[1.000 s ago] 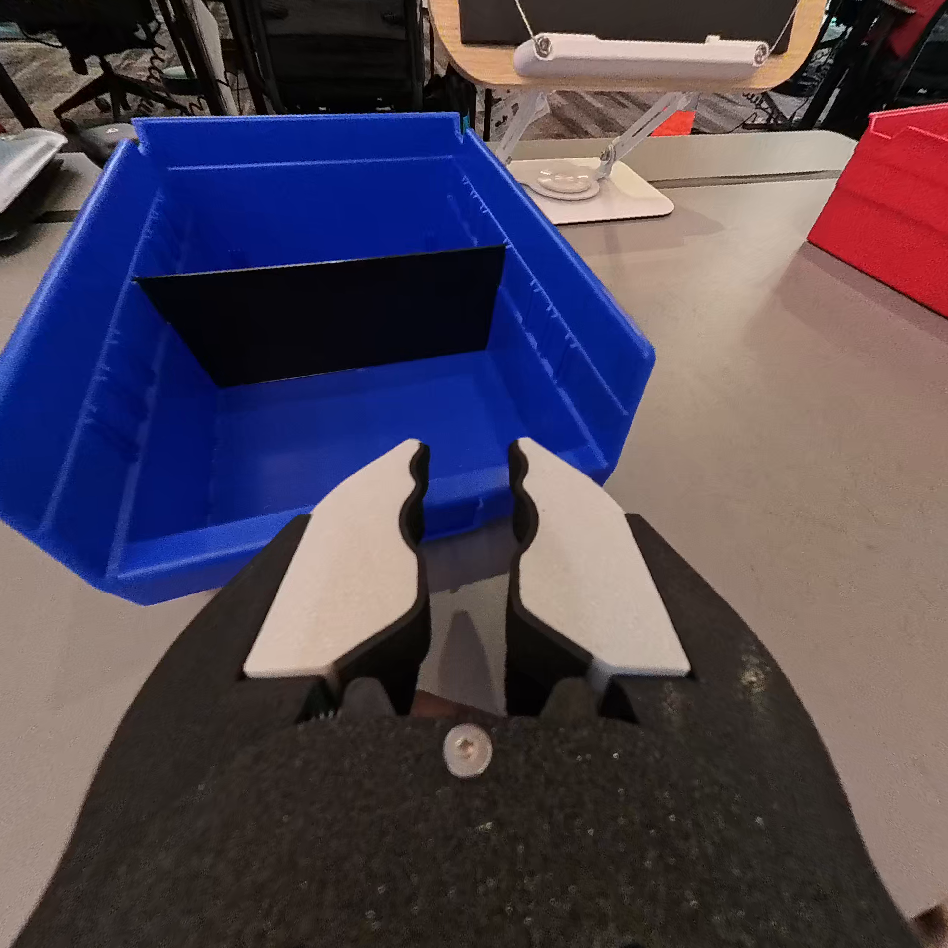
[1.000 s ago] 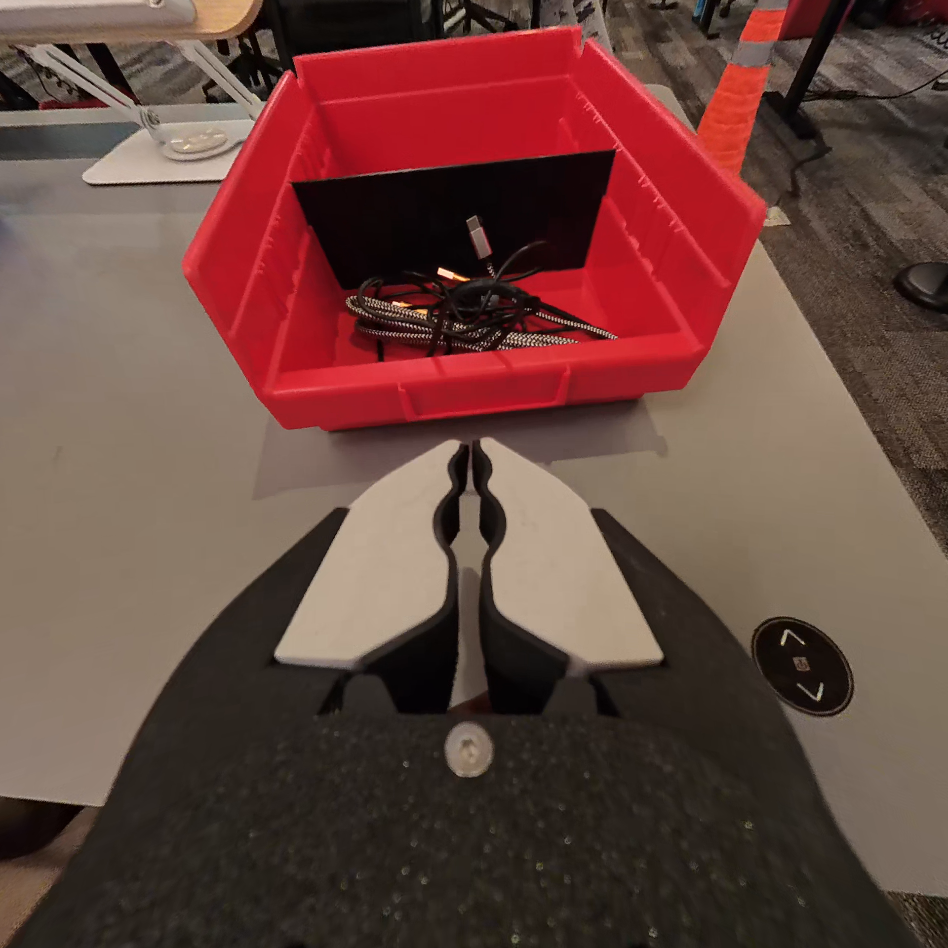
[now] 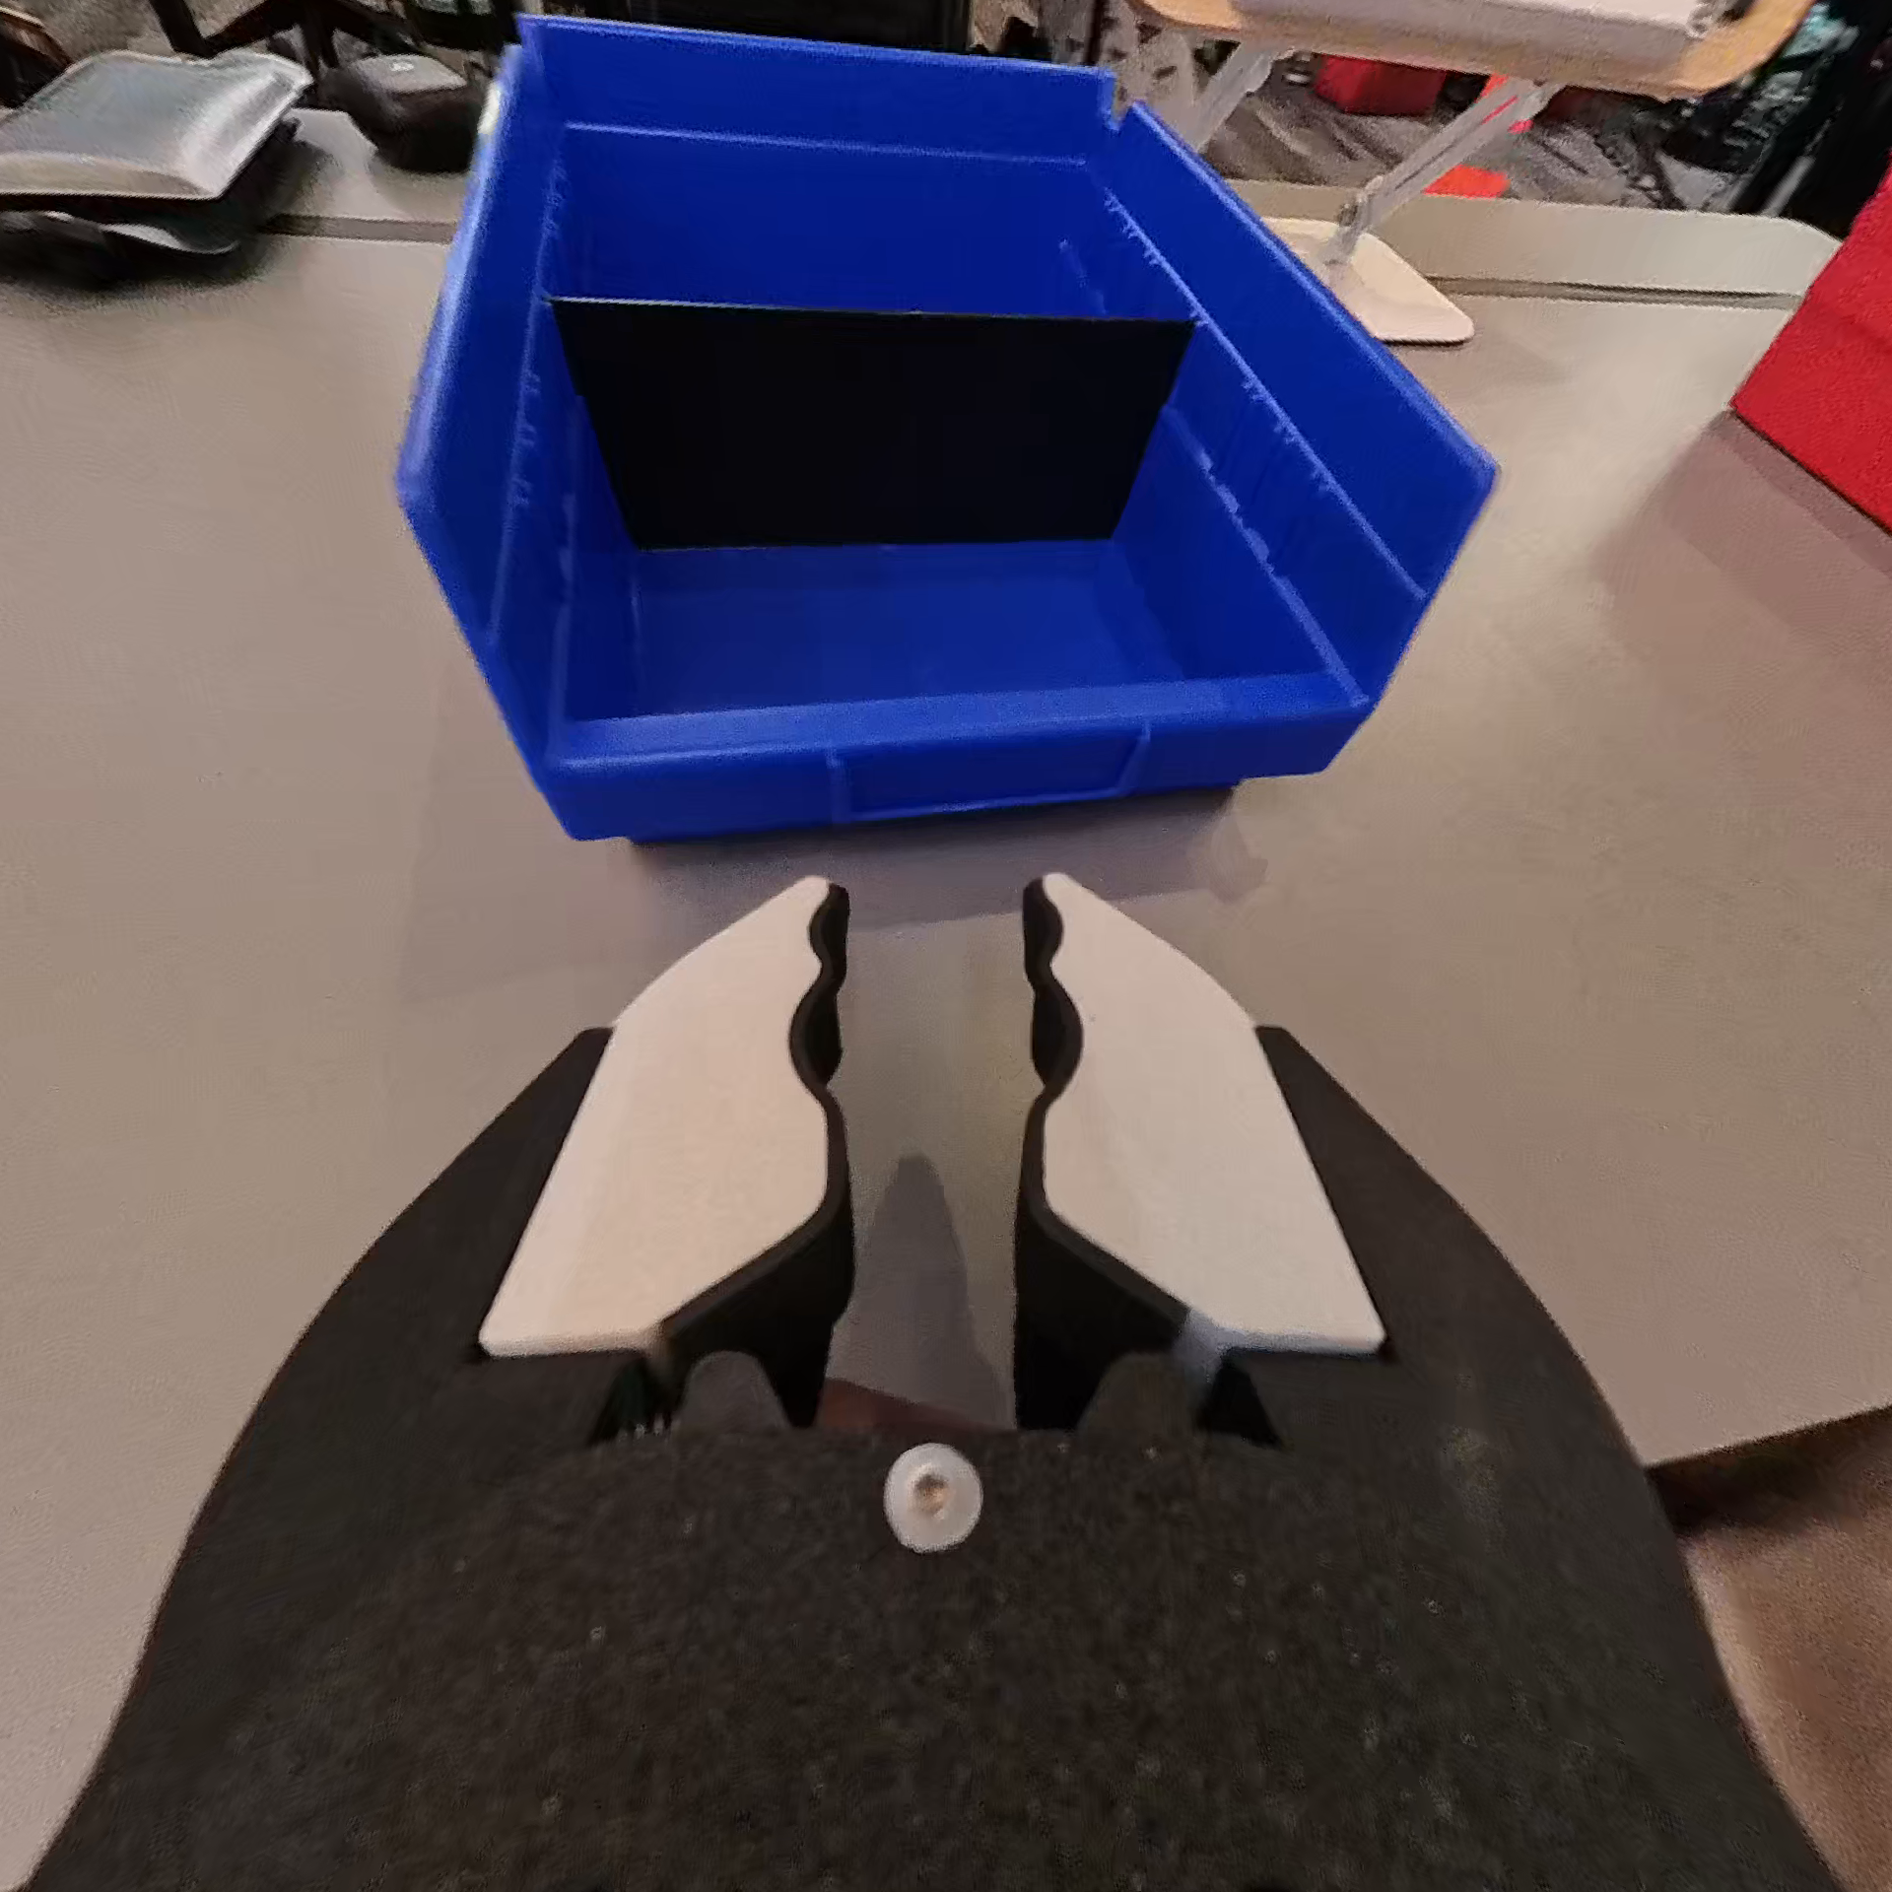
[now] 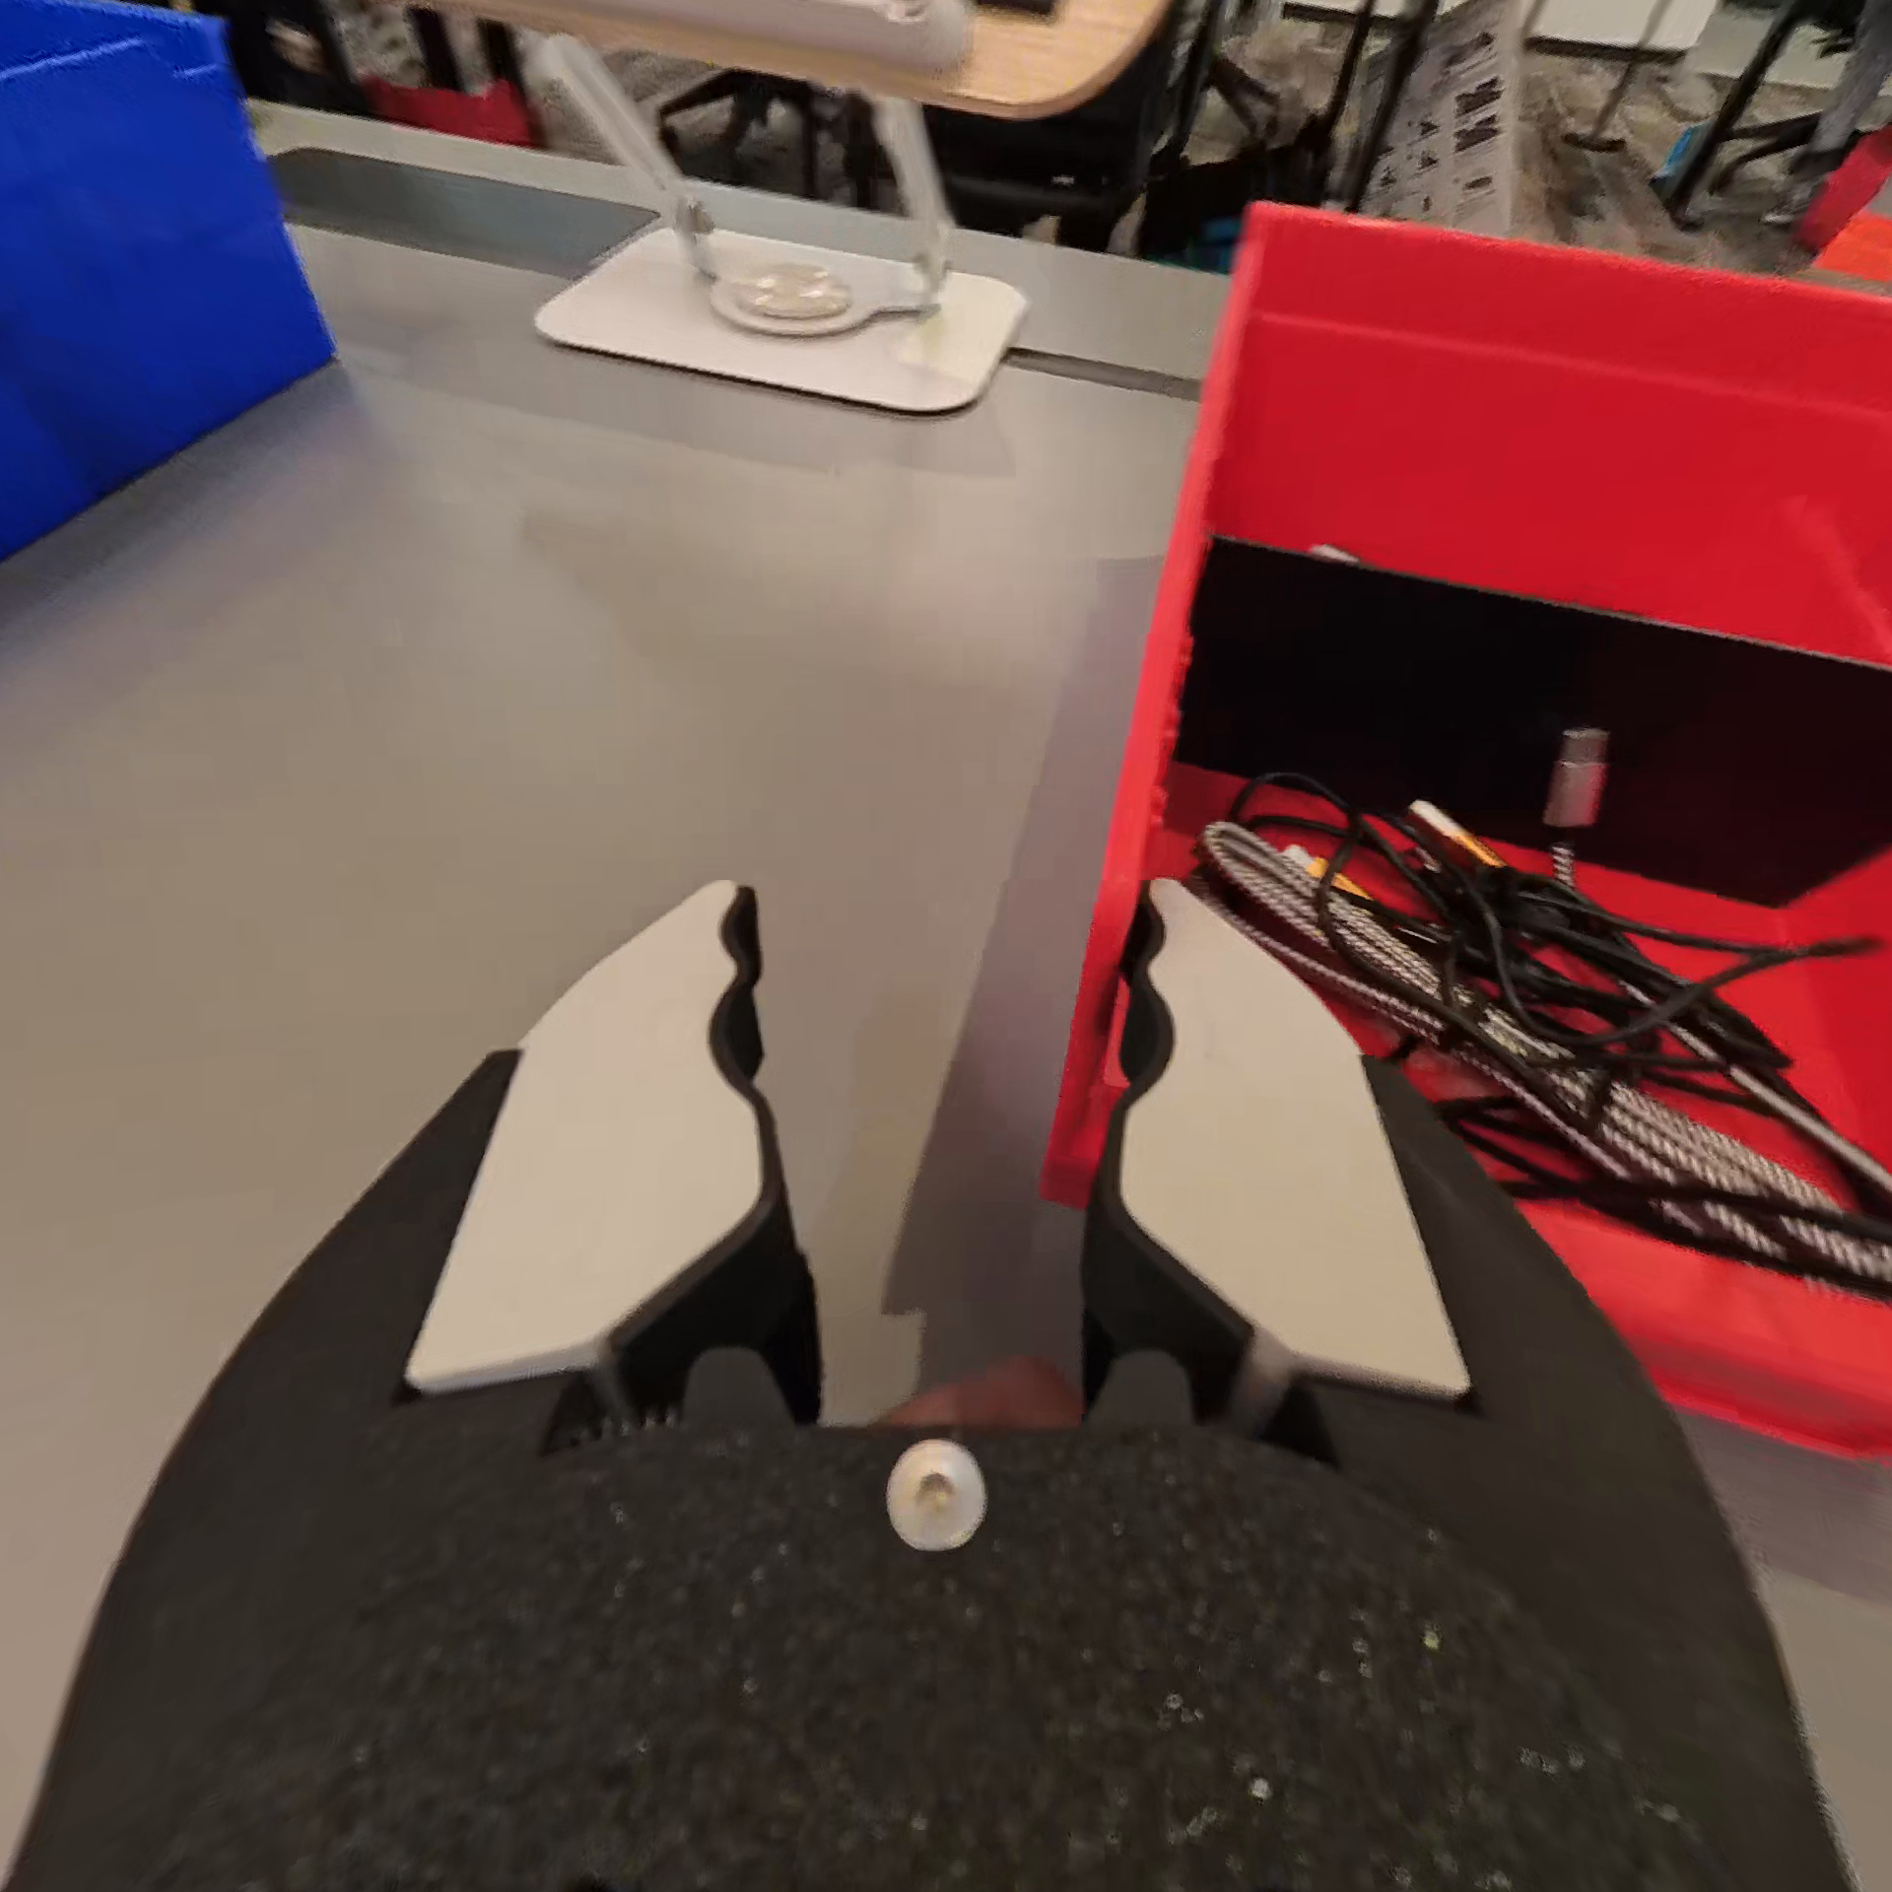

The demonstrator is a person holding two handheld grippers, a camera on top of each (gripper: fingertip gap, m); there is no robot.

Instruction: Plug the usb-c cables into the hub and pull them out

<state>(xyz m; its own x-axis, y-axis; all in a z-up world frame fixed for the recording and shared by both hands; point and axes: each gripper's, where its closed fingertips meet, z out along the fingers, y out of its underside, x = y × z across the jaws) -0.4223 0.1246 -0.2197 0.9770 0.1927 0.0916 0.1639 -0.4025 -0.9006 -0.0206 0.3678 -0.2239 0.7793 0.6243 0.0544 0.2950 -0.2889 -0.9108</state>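
Two bins well apart on the grey counter [image 4: 461,717], probably to keep stock on one side and free space on the other. Blue bin [image 3: 921,763] dead ahead at 12 o'clock of the left tongs [image 3: 935,901], front compartment bare before its black divider [image 3: 870,430]. Red bin [image 4: 1536,461] at 2 o'clock of the right tongs [image 4: 947,901], with the cables [image 4: 1536,1034] heaped loose in its front compartment, braided and plain black strands tangled together. One silver plug [image 4: 1577,783] standing up against that bin's own dark divider [image 4: 1433,696], likely the easiest end to pinch. No hub in either view; rear compartments hidden behind the dividers, so cannot tell whether it lies there. White stand base [image 4: 788,328] farther off at 12 o'clock of the right tongs, clear of both bins.

Left tongs held low and nearly level over the counter, squared to the blue bin's front lip and short of it, parted by a moderate gap, gripping nothing. Right tongs spread wide, also gripping nothing, tipped downward, aimed at bare counter just beside the red bin's left wall. Right fingertip [image 4: 1177,921] overlapping that wall's near corner in the picture; contact impossible to judge. Judging by this, no cable picked up yet. Next move likely a swing toward 2 o'clock, over the wall, to the plug.
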